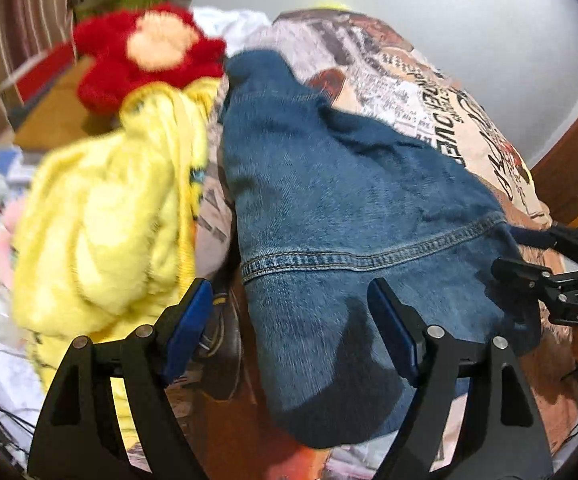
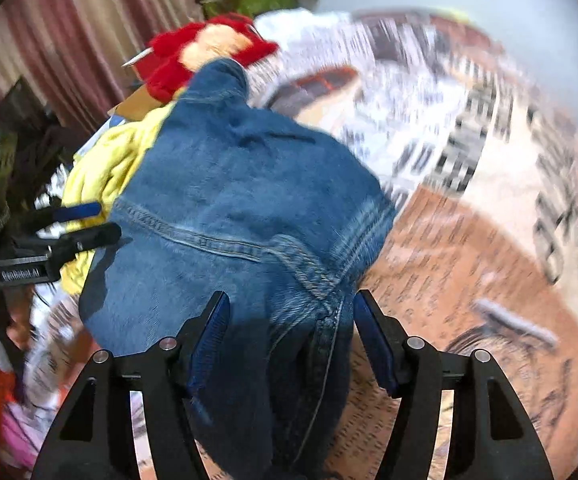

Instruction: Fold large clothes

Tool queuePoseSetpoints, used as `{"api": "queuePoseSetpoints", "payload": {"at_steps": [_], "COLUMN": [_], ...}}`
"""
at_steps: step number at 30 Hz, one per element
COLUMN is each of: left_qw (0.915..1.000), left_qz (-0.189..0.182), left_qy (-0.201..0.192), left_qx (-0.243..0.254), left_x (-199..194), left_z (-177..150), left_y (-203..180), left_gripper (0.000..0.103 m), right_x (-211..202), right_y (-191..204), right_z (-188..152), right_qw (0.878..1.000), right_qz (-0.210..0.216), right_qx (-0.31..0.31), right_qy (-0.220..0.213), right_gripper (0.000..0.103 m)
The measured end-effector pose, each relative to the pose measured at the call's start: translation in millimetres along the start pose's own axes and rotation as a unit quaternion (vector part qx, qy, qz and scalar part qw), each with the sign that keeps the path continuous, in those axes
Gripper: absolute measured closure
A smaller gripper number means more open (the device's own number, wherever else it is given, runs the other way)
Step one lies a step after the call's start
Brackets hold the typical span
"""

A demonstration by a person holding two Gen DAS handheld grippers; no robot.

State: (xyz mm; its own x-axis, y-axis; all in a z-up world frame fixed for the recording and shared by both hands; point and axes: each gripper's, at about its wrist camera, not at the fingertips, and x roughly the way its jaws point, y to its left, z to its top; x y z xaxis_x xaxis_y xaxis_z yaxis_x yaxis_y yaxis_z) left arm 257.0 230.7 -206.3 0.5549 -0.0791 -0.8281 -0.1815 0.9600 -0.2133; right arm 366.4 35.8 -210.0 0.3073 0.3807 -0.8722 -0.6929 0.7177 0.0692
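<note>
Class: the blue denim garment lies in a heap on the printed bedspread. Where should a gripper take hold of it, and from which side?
Grip the denim garment at its stitched seam, coming from above at the near edge. The seam probably gives a thick, firm ridge, and it lies exposed on top.

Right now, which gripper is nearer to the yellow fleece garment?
Left. The left gripper stands beside the yellow fleece garment, at the denim garment's edge. The right gripper is on the denim's far side.

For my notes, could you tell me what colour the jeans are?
Blue denim jeans, clearest in the left wrist view.
</note>
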Motion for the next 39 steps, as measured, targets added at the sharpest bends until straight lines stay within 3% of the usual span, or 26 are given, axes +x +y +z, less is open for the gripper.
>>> {"api": "queuePoseSetpoints", "payload": {"at_steps": [4,6,7,11,13,19,22,25,32,39], "left_qw": [0.9994,0.9986,0.9976,0.9929,0.9937,0.9977,0.9972,0.9947,0.9922,0.9941], "left_qz": [0.021,0.034,0.044,0.085,0.081,0.046,0.057,0.094,0.110,0.086], "left_qy": [-0.012,-0.005,0.005,0.013,0.009,0.024,0.020,0.004,-0.037,-0.015], "left_qx": [0.026,0.041,0.053,0.082,0.077,0.043,0.044,0.043,0.046,0.065], "left_x": [-3.4,3.2,9.4,21.0,17.6,9.2,0.3,-8.0,-9.2,38.3], "left_z": [-2.0,-6.3,-10.3,-30.1,-36.5,-46.0,-45.6,-37.0,3.2,40.4], "left_y": [-17.6,-26.3,-31.0,-33.9,-28.0,-9.4,-9.1,-7.9,-7.4,-18.8], "left_gripper": [0.023,0.023,0.023,0.005,0.004,0.004,0.005,0.005,0.005,0.005], "right_x": [-9.7,-3.9,0.0,22.7,24.6,21.0,9.8,-6.4,-34.6,9.2], "right_y": [20.9,27.1,28.6,22.3,7.6,-37.2,-45.6,-45.6,-46.4,-48.9], "right_z": [-4.0,-6.5,-8.7,-22.7,-27.8,-41.5,-44.1,-39.7,-7.2,25.3], "right_qw": [0.999,0.998,0.998,0.998,0.999,0.994,0.992,0.995,0.997,0.996], "right_qz": [-0.012,-0.015,-0.020,-0.020,-0.004,0.054,0.064,0.043,0.042,0.048], "right_qx": [-0.043,-0.054,-0.057,-0.045,-0.010,0.058,0.075,0.070,0.068,0.075], "right_qy": [-0.022,-0.014,-0.009,0.026,0.034,0.072,0.073,0.051,-0.023,-0.004], "right_gripper": [0.038,0.023,0.021,0.015,0.010,0.010,0.010,0.010,0.010,0.010]}}
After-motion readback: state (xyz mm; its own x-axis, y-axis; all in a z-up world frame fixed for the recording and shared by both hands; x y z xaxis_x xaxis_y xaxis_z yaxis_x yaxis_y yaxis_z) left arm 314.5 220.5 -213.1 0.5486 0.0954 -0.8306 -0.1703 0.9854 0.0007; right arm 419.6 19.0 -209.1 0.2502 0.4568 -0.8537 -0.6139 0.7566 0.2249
